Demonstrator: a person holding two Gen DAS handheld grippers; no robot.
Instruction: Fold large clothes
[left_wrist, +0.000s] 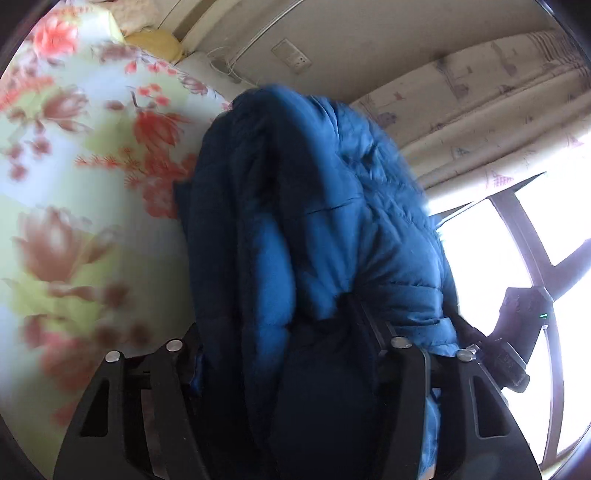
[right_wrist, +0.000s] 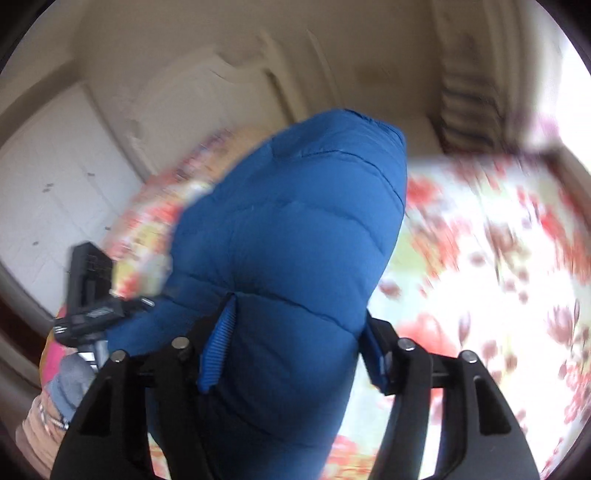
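A blue puffy quilted jacket (left_wrist: 314, 229) hangs bunched up in the air, above a bed covered by a floral sheet (left_wrist: 74, 166). My left gripper (left_wrist: 291, 354) is shut on a thick fold of the jacket, which hides the fingertips. My right gripper (right_wrist: 291, 350) is shut on another part of the same jacket (right_wrist: 295, 229), near a ribbed blue cuff strip (right_wrist: 218, 347). The other gripper shows at the edge of each view: the right one in the left wrist view (left_wrist: 517, 332), the left one in the right wrist view (right_wrist: 92, 295).
The floral sheet (right_wrist: 498, 277) spreads under the jacket. A yellow pillow (left_wrist: 159, 44) lies at the bed's far end. A curtain (left_wrist: 480, 110) and bright window (left_wrist: 517, 258) are to one side. White cabinet doors (right_wrist: 48, 199) stand behind. The person's arm (right_wrist: 55, 391) shows low left.
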